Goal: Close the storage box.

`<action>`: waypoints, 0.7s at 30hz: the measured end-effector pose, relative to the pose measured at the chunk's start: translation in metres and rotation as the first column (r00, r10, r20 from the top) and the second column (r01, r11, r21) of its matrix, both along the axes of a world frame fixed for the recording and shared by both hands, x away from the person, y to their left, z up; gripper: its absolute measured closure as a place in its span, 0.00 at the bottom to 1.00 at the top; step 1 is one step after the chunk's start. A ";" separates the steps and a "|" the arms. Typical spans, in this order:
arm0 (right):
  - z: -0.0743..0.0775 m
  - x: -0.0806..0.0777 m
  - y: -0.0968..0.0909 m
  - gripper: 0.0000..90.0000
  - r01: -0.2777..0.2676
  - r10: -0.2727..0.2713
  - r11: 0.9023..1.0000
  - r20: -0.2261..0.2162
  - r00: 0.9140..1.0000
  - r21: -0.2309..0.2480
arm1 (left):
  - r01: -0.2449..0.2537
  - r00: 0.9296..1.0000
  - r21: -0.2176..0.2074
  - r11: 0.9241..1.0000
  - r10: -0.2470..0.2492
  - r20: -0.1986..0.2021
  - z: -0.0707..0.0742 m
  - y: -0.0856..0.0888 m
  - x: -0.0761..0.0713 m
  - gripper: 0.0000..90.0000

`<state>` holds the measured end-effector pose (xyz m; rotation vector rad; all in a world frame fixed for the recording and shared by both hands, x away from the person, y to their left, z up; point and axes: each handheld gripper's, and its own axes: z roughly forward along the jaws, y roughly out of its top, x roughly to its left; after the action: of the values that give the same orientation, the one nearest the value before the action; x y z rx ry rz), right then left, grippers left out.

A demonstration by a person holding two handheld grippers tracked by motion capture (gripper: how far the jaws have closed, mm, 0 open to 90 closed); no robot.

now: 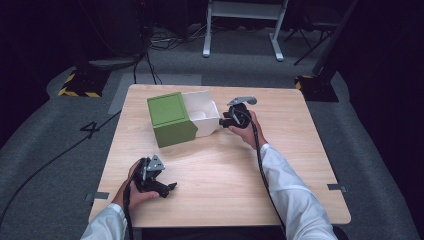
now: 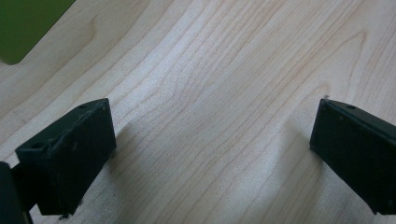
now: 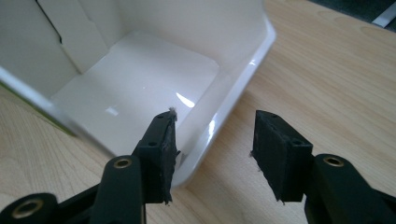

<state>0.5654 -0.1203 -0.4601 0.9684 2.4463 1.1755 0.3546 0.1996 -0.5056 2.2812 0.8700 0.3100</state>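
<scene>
Right claw (image 3: pixel 212 154) at white tray's (image 3: pixel 140 79) near corner, jaws narrowed, straddling rim: one pad inside wall, other outside, gap showing, no squeeze visible. Tray sticks out of green box (image 1: pixel 171 119) mid-surface (image 1: pixel 295 150), open side up. Left claw (image 2: pixel 212 154) wide, nothing between jaws, hovering over bare wood near front edge, well apart from box.

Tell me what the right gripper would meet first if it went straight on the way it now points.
Probably the glossy white wall of the white inner tray protruding from the green box. The right gripper straddles that wall's rim, one jaw inside, one outside, so the rim lies first in line; depth is uncertain.
</scene>
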 end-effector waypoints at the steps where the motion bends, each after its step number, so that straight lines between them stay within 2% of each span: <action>1: -0.002 0.000 0.005 0.57 -0.018 0.018 1.000 -0.004 1.000 -0.021 | 0.000 1.000 0.000 1.000 0.000 0.001 0.000 0.000 0.000 0.00; 4: -0.002 0.000 0.009 0.57 -0.024 0.024 1.000 -0.010 1.000 -0.012 | -0.001 1.000 -0.001 1.000 0.001 0.001 0.000 0.000 0.000 0.00; 8: -0.004 0.003 0.012 0.60 -0.028 0.029 0.999 -0.028 0.999 0.029 | 0.000 1.000 -0.001 1.000 0.000 0.001 0.000 0.000 0.000 0.00; 10: -0.003 0.003 0.015 0.61 -0.043 0.044 0.998 -0.014 0.999 0.037 | 0.005 1.000 -0.002 1.000 -0.005 -0.003 0.000 0.000 0.001 0.00; 14: -0.001 0.007 0.025 0.62 -0.066 0.066 0.997 -0.001 0.998 0.038 | 0.006 1.000 -0.003 1.000 -0.006 -0.003 0.000 -0.001 0.001 0.00; 17: -0.001 0.008 0.029 0.62 -0.064 0.065 0.997 -0.003 0.998 0.048 | 0.006 1.000 -0.004 1.000 -0.006 -0.003 0.000 -0.001 0.001 0.00; 21: -0.001 0.007 0.041 0.61 -0.084 0.084 0.996 -0.004 0.996 0.032 | 0.011 1.000 -0.003 1.000 -0.011 -0.004 0.000 -0.001 0.001 0.00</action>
<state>0.5726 -0.0792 -0.4616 0.8857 2.5017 1.2441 0.3557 0.1988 -0.5057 2.2841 0.8589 0.2991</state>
